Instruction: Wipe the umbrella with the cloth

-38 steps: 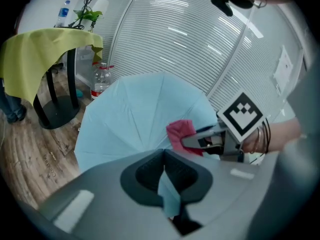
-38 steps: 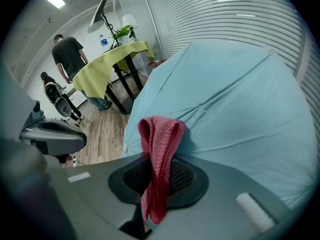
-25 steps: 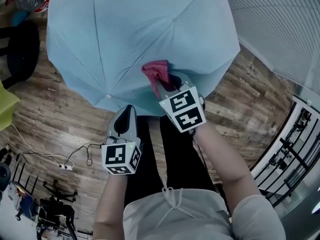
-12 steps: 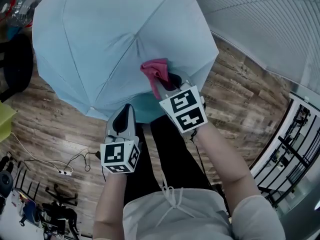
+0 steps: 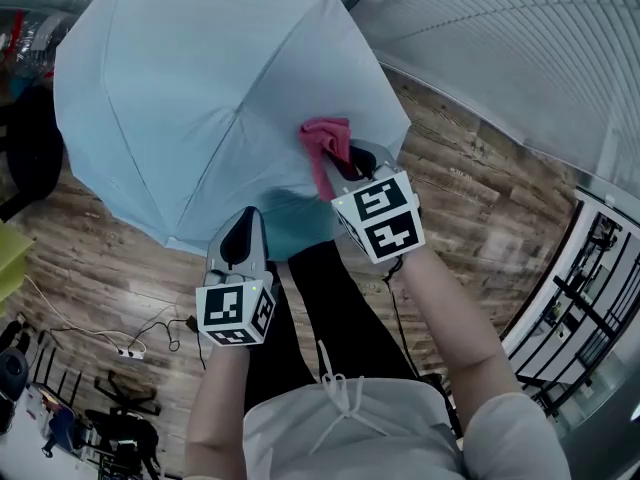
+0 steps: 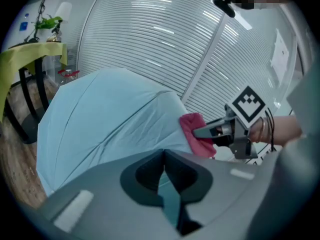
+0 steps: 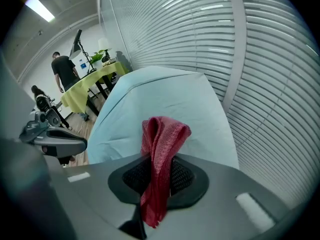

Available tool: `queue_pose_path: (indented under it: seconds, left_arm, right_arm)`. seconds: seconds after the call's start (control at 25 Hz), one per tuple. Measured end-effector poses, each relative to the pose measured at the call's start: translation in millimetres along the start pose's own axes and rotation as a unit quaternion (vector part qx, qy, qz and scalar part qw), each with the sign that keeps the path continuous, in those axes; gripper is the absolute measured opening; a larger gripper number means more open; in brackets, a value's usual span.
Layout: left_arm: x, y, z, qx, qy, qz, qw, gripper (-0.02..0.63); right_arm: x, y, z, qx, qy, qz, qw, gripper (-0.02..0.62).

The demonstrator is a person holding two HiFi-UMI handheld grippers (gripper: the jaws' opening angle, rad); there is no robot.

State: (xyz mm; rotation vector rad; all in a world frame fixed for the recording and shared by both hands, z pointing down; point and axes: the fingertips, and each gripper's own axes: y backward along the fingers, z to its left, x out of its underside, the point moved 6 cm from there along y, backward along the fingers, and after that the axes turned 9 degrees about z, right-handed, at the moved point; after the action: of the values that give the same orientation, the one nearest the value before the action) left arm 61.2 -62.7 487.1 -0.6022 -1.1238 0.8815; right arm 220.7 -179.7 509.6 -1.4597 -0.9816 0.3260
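Brown wood-plank floor [image 5: 480, 183] under me. White horizontal-slat blinds [image 5: 520, 48] run along my right, with a black metal rack [image 5: 590, 298] at the far right edge. On the floor to my left there's a white power strip [image 5: 128, 351] with thin black cables [image 5: 172, 320] attached. Black gear [image 5: 115, 433] sits near it, can't tell what. My right gripper view shows a table under a yellow-green cover [image 7: 92, 86], a green leafy plant [image 7: 100, 57] on it, and a person in a dark shirt [image 7: 62, 69] standing beside it. Long white ceiling light [image 7: 39, 8] above.

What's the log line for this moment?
left gripper: shut on umbrella edge | right gripper: shut on cloth | cloth: red, on canopy near edge
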Motion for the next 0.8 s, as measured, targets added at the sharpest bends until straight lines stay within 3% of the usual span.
queue_pose_path:
  seconds: [0.44,0.8]
  left_arm:
    - [-7,-38,-26,-0.009,-0.010,0.020,0.9997,0.006]
    - [-14,-60,-53,-0.007,-0.017,0.029,0.9994,0.006]
  right_arm:
    - [6,-20,-75,0.025,0.005,0.022,0.999,0.063]
    - [20,-23,-143,0.082,-0.008,0.044,0.996,0.063]
